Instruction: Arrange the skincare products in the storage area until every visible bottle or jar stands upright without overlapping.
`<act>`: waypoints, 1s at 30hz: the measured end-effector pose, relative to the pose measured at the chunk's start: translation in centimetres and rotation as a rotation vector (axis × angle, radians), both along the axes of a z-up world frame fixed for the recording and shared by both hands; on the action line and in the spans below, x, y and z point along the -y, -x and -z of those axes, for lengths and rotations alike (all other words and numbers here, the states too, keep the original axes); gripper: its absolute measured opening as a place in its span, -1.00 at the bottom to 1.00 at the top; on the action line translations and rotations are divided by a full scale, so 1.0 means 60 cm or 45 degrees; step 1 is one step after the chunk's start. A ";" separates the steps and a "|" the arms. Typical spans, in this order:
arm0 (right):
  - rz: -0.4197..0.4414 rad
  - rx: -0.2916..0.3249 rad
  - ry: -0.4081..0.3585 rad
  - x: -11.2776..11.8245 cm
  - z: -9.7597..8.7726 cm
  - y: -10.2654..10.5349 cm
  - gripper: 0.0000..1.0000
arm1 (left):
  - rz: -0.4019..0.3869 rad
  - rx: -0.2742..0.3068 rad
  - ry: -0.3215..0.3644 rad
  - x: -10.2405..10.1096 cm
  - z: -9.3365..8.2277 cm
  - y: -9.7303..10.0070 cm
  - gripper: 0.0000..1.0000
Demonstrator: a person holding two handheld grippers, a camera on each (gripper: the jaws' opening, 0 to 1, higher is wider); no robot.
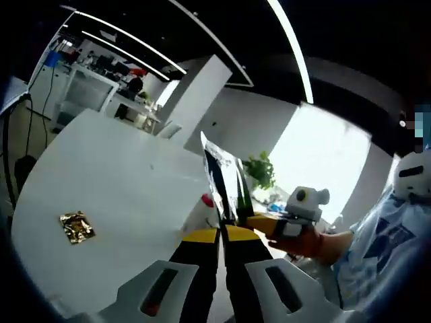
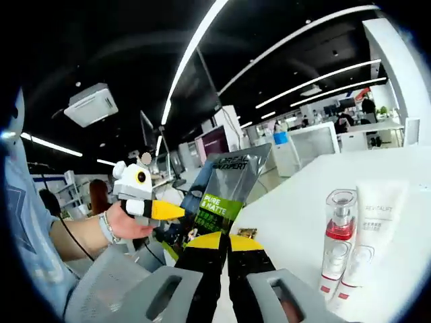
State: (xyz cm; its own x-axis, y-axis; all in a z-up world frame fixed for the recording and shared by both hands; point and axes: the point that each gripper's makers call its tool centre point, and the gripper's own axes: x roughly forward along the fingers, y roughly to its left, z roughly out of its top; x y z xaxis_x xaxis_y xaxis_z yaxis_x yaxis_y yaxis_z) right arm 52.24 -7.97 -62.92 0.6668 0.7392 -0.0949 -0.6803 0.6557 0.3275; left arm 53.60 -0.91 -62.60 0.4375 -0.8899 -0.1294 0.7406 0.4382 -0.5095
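A dark foil pouch (image 1: pixel 224 176) with a green "PURE & MATTE" label (image 2: pixel 221 205) hangs in the air between both grippers. My left gripper (image 1: pixel 221 233) is shut on its lower edge, and my right gripper (image 2: pixel 227 240) is shut on it too. In the left gripper view the right gripper (image 1: pixel 261 223) comes in from the right and touches the pouch's side. In the right gripper view the left gripper (image 2: pixel 174 211) comes in from the left. A clear bottle with a red band (image 2: pixel 338 243) and a white tube (image 2: pixel 374 225) stand upright on the white table (image 2: pixel 296 215).
A small gold sachet (image 1: pixel 77 227) lies flat on the round white table (image 1: pixel 121 182); it also peeks out beside the jaws as the gold sachet (image 2: pixel 246 233). A red-capped bottle (image 1: pixel 207 202) shows behind the pouch. A person's hand (image 2: pixel 124 222) holds the left gripper.
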 end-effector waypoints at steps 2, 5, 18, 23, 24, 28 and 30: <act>0.023 -0.032 -0.038 0.004 0.004 -0.001 -1.00 | 0.026 -0.024 -0.014 0.016 0.008 0.005 -0.88; 0.088 -0.061 -0.046 0.024 0.015 -0.011 -1.00 | 0.035 -0.086 0.070 0.037 -0.002 0.010 -0.86; -0.023 -0.214 -0.439 0.014 -0.019 -0.003 -1.00 | 0.117 -0.228 0.293 0.049 -0.010 0.011 -0.95; -0.019 -0.202 -0.399 0.015 -0.014 -0.004 -1.00 | 0.106 -0.174 0.229 0.054 0.001 0.011 -0.94; -0.027 -0.221 -0.413 0.015 -0.012 -0.004 -1.00 | 0.111 -0.184 0.222 0.057 0.004 0.012 -0.93; -0.041 -0.244 -0.423 0.016 -0.010 -0.004 -1.00 | 0.151 -0.147 0.166 0.069 0.011 0.023 -0.90; -0.049 -0.247 -0.412 0.013 -0.009 -0.001 -1.00 | 0.156 -0.133 0.147 0.070 0.014 0.024 -0.88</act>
State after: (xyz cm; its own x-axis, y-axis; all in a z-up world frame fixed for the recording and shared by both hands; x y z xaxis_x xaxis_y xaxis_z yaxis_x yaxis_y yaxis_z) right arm 52.28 -8.73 -62.38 0.6307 0.7756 0.0257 -0.6074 0.4728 0.6384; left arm 52.13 -5.12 -63.41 0.3145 -0.9472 -0.0628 0.7251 0.2824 -0.6280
